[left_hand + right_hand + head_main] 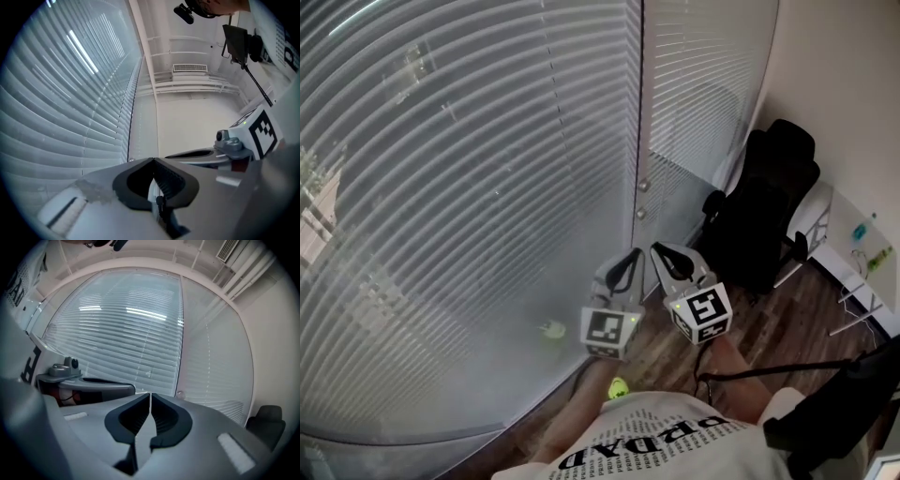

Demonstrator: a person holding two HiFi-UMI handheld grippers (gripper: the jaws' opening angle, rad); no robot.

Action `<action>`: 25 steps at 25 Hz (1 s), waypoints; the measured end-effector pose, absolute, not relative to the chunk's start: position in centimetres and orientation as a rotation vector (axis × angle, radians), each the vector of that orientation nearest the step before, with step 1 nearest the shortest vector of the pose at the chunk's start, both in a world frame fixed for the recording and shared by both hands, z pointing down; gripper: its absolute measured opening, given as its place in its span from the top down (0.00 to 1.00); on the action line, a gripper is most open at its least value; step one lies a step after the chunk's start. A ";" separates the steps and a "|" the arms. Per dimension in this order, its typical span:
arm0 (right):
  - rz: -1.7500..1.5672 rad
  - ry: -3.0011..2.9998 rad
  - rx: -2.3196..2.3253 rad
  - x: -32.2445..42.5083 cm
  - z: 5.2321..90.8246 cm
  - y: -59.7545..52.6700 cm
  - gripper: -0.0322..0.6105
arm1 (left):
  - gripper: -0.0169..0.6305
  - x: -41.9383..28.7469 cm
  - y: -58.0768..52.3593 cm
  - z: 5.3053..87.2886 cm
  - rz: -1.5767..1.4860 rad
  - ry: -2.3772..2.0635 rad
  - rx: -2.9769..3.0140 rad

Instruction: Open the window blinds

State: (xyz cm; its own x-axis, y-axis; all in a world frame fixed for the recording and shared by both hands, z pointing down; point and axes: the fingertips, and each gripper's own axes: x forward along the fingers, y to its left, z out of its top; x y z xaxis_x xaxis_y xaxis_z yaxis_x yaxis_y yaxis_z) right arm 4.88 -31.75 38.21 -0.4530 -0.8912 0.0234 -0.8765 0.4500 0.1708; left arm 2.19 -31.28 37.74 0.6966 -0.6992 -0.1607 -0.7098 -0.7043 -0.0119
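Observation:
White slatted window blinds [469, 187] cover a wide window on the left, and a narrower blind panel [703, 84] hangs to the right of a vertical frame post [639, 141]. The slats are tilted nearly closed. My left gripper [630, 255] and right gripper [660, 249] are held side by side just short of the post, tips pointing at it. Both have their jaws together with nothing between them. The left gripper view shows the blinds [61, 93] slanting away on its left, and the right gripper view faces the blinds [126, 333] head on.
A black office chair [764, 211] stands in the right corner by the wall. White table legs [853, 300] show at far right. A yellow-green ball [552, 329] lies on the wood floor by the window base. Two round knobs [642, 186] sit on the post.

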 end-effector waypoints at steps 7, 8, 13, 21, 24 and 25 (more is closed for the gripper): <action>-0.175 -2.571 1.552 4.1 39.2 -33.9 0.92 | 0.99 1.5 -33.6 39.1 0.172 1.174 -2.833; -0.172 -2.574 1.550 4.1 39.4 -34.1 0.92 | 0.99 1.5 -33.8 39.3 0.161 1.179 -2.834; -0.173 -2.586 1.533 4.1 40.8 -34.7 0.92 | 0.99 1.0 -34.4 40.2 0.222 1.226 -2.827; -0.201 -2.615 1.501 4.3 42.1 -35.1 0.91 | 0.99 1.3 -34.8 42.6 0.167 1.244 -2.810; -0.220 -2.625 1.483 4.6 43.2 -35.9 0.90 | 0.99 1.6 -35.6 43.5 0.168 1.265 -2.795; -0.225 -2.628 1.476 4.7 43.5 -36.1 0.90 | 0.99 1.7 -35.9 43.8 0.168 1.273 -2.790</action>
State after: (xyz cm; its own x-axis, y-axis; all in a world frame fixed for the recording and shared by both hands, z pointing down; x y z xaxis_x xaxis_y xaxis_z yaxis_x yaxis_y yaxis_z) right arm 4.71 -36.14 43.52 -0.5176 -0.8551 0.0306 -0.8375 0.5136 0.1866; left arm 1.74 -35.91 43.82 0.6508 -0.7483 -0.1280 -0.7560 -0.6544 -0.0183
